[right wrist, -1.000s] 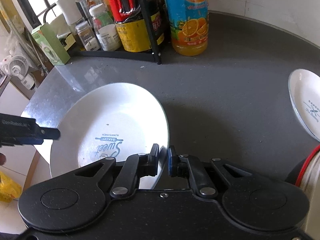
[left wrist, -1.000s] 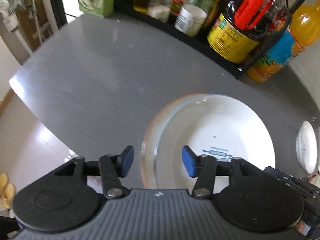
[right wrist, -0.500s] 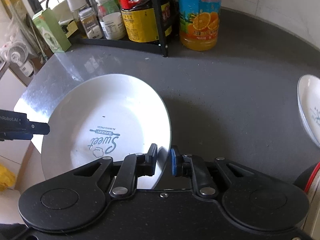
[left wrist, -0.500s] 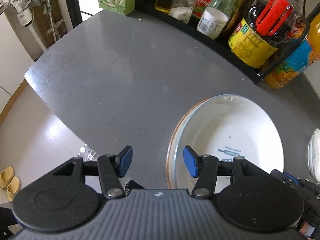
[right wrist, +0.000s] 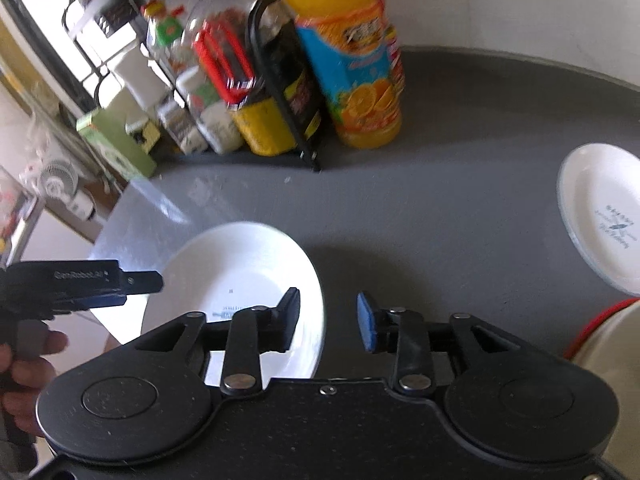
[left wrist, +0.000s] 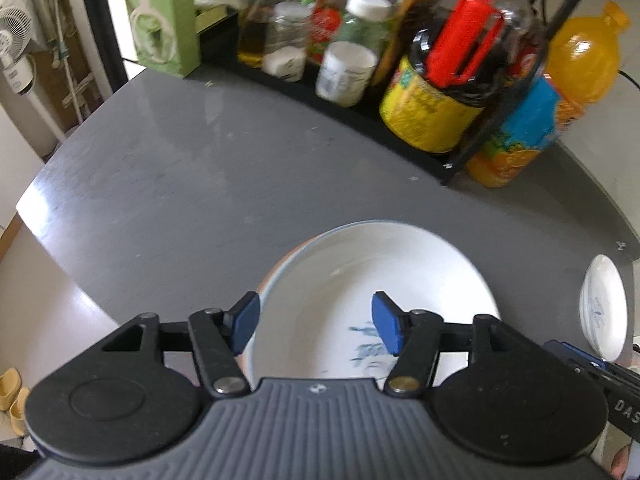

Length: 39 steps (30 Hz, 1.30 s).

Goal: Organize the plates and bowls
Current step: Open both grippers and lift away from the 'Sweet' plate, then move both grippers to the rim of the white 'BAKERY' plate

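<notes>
2 grippers hang over a grey countertop point(left wrist: 168, 168), neither one gripping anything. The left gripper point(left wrist: 316, 322) has its blue pads spread wide above the near-left part of a white plate point(left wrist: 384, 276), whose blurred blue print sits close to the right pad. In the right wrist view the same plate point(right wrist: 248, 264) lies flat on the counter; the right gripper point(right wrist: 329, 320) is parted, its left finger over the plate's right rim and its right finger over bare counter, so the rim sits between them unpinched. A second white plate point(right wrist: 600, 208) with small dark print rests well apart, near the counter's right edge. At the back stands a black wire rack point(left wrist: 472, 148) of jars and bottles, with an orange juice bottle point(right wrist: 360, 80) just beside it. A hand point(right wrist: 28, 364) grips the left tool's handle.
</notes>
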Available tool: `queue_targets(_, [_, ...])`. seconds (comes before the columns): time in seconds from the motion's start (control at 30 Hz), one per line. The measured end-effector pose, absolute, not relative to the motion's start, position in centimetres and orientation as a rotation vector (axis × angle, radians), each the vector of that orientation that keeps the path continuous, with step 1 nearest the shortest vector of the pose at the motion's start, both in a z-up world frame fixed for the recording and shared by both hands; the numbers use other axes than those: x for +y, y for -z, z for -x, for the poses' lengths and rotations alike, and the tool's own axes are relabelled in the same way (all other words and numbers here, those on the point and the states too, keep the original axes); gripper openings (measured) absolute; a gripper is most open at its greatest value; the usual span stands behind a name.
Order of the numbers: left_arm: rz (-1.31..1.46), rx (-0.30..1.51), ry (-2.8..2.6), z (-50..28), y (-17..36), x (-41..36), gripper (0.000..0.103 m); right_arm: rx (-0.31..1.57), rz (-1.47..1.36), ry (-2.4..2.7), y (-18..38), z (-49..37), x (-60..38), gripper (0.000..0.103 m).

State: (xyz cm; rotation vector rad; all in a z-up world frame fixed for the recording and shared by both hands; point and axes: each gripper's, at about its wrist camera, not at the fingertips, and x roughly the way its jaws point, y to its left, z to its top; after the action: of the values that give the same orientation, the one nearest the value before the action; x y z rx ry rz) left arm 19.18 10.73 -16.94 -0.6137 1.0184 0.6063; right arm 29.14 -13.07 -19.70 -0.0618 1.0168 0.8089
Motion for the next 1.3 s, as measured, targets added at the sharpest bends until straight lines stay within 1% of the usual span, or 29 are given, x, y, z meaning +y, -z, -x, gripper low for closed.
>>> queue_targets(0.03, [0.609,1.014,-0.599,-19.6,16.6,10.4,0.064,1.01,0.052,-0.804,19.4,-29.3,-13.6,0.04])
queue_targets(0.1, [0.598,1.004,-0.582,-20.5,16.1,9.8,0.066,0.995,0.034,-0.795,18.6,-29.7,-14.6,0.044])
queue_targets(0.17, [0.588,1.0,-0.566,-21.3,15.6,9.1,0.067,0.982,0.018,-0.786,17.8,-30.2,-15.6,0.045])
queue_targets(0.3, [0.565,0.991,-0.527,-23.2,14.6,7.5,0.068,0.959,-0.019,-0.75,16.5,-31.5,-17.9,0.05])
queue_targets(0.73, [0.493,0.998,-0.372,-30.5,13.5,-0.2,0.069,0.912,-0.145,-0.579,15.1,-34.8,-27.4,0.052])
queue_targets(1.1, [0.453,1.013,-0.286,-35.8,14.0,-6.3,0.069,0.904,-0.2,-0.478,15.9,-37.8,-33.9,0.052])
queue_targets(1.3, [0.449,1.013,-0.235,-38.7,14.9,-8.4,0.069,0.923,-0.198,-0.441,17.5,-40.0,-36.2,0.052])
